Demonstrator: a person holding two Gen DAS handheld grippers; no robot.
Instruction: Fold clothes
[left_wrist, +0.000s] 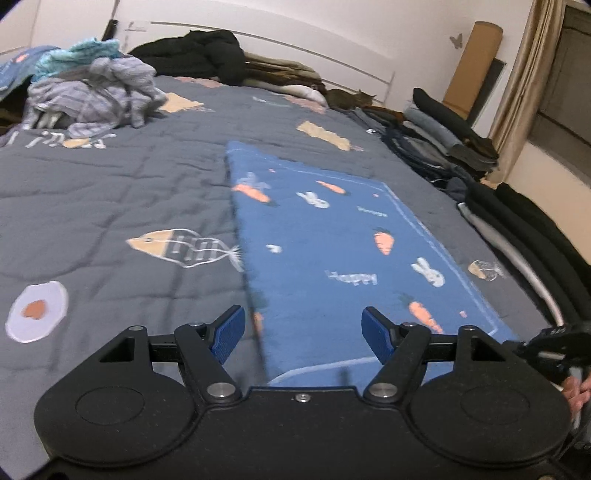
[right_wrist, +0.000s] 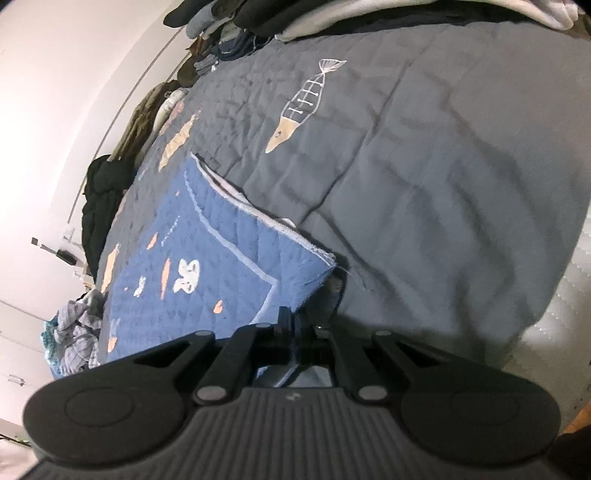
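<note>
Blue carrot-print blanket (left_wrist: 332, 236) on grey quilt (left_wrist: 110, 192), right gripper (right_wrist: 299, 332) jaws clamped on its corner, left gripper (left_wrist: 303, 332) jaws apart, empty.

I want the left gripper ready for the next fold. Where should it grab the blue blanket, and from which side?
Probably the near left corner of the blue blanket, approached from the near edge. That folded edge runs straight out between the open left gripper pads, and the right gripper is already shut on the other near corner, so the grips would match.

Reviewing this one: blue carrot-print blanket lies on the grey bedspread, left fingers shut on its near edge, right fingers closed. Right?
Not quite: the left gripper is open, its fingers apart over the blue carrot-print blanket, as the left wrist view shows. The rest holds.
</note>
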